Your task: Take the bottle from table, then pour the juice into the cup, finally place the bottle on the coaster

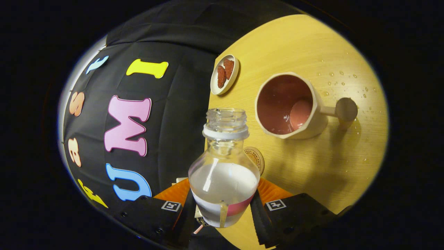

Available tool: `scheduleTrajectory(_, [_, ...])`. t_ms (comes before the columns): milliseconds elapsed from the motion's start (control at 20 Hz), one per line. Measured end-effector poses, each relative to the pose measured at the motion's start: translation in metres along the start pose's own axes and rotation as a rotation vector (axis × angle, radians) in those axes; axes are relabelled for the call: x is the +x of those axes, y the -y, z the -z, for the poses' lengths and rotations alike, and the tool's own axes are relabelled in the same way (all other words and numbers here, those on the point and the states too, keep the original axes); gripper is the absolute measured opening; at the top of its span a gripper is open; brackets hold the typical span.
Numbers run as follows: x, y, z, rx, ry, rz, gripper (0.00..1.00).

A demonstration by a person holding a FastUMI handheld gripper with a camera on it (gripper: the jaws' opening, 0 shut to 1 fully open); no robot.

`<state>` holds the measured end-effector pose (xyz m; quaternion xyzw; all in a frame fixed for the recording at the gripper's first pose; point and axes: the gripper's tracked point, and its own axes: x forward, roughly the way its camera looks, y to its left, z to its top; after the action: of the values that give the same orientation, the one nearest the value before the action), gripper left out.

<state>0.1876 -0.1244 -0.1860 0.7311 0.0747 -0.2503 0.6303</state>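
A pale wooden table runs beside the booth's black cloth wall, and the whole scene appears turned on its side in the gripper view. The gripper grasps a clear plastic bottle: both fingers press on the bottle's lower body, one on each side, at the band of its label. The bottle has no cap, and its open neck points away from the fingers. Clear liquid fills the wide part of the bottle.

Just beyond the bottle's neck and to the right is a cream cup with a pinkish inside and a side handle ending in a round knob. The cup is apart from the bottle's mouth, and a little liquid shines at its bottom. A round cork coaster peeks out just behind the bottle's shoulder, near the fingers. Farther off, near the wall, a small white dish holds two red pieces. Water drops dot the table to the right of the cup.
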Motion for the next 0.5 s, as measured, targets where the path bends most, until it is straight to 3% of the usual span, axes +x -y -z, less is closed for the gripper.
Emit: scheduleTrajectory(500, [0.0032, -0.0002, -0.0065, 0.305, -0.083, 0.038, 0.73])
